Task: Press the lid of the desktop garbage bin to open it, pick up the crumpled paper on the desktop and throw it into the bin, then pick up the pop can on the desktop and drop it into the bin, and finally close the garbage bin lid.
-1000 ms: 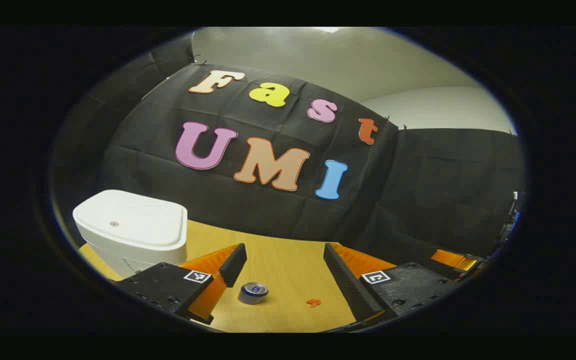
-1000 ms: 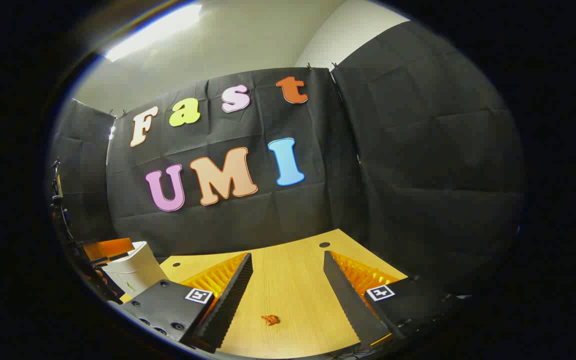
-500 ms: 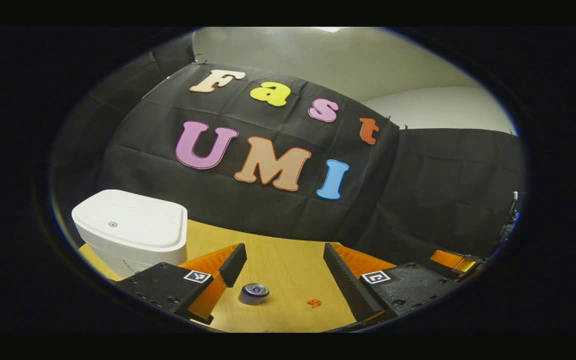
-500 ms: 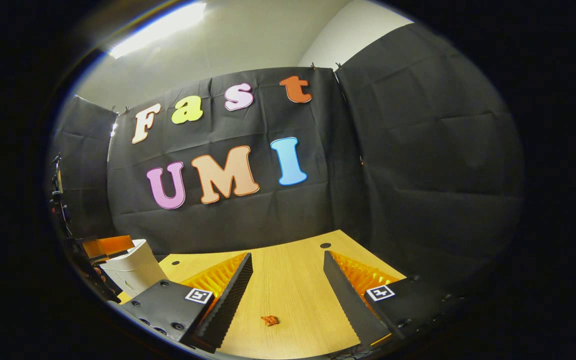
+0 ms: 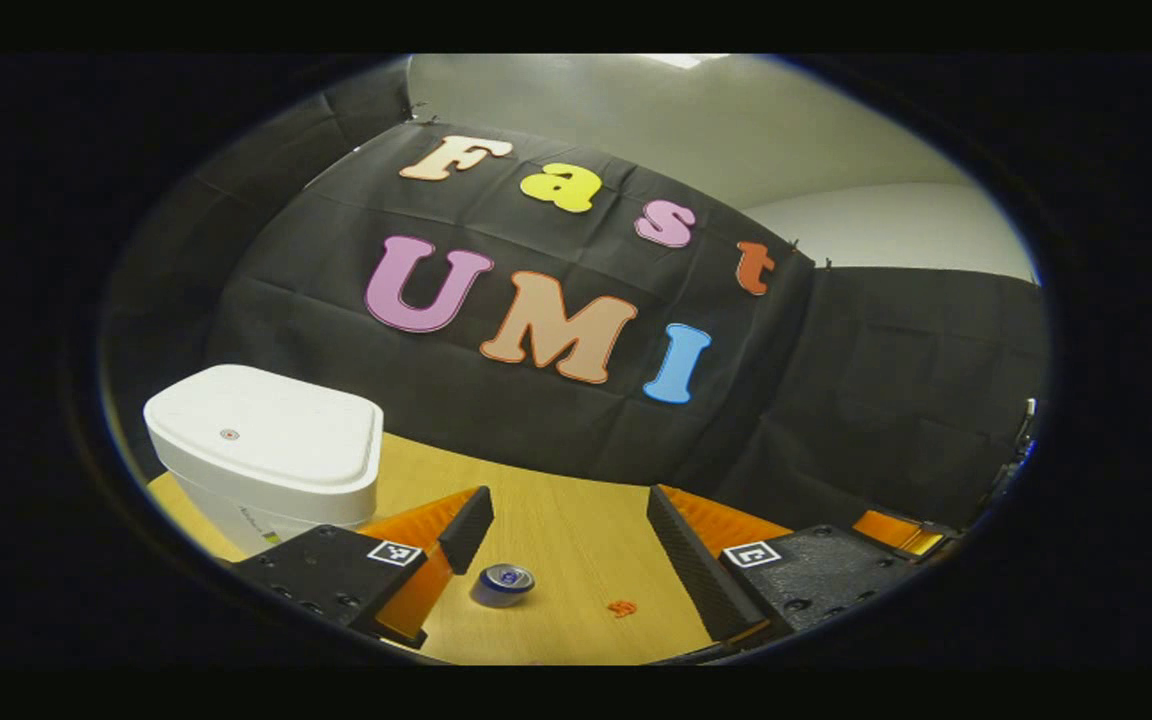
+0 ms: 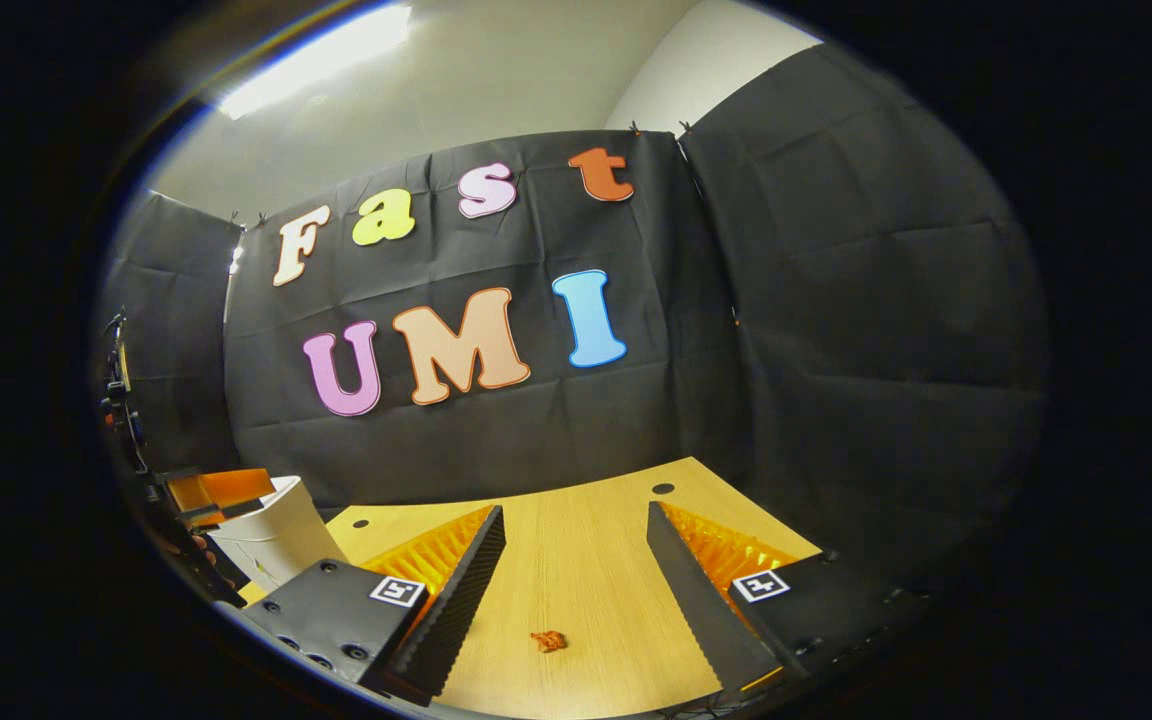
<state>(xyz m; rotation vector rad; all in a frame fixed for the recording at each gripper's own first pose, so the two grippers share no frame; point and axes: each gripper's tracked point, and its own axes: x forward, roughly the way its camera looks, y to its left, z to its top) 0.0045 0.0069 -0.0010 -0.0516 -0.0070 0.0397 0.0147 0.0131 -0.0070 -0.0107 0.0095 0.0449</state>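
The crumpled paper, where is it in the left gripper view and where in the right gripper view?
Left gripper view: the crumpled paper lies low on the table, right of the can, between the left tongs' fingers.
Right gripper view: the crumpled paper sits low and central on the table, between the right tongs' fingers.
Shared landmark: the white bin, at the left edge in the right gripper view.

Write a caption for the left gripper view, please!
Open left gripper above pop can and crumpled paper, closed white bin nearby.

Black cloth wall (image 6: 836, 330) hung behind and beside a light wooden desk (image 6: 586, 580) – pale ceiling (image 5: 716, 120) above, bright ceiling light (image 6: 316, 55) overhead – two small round holes in the desk.
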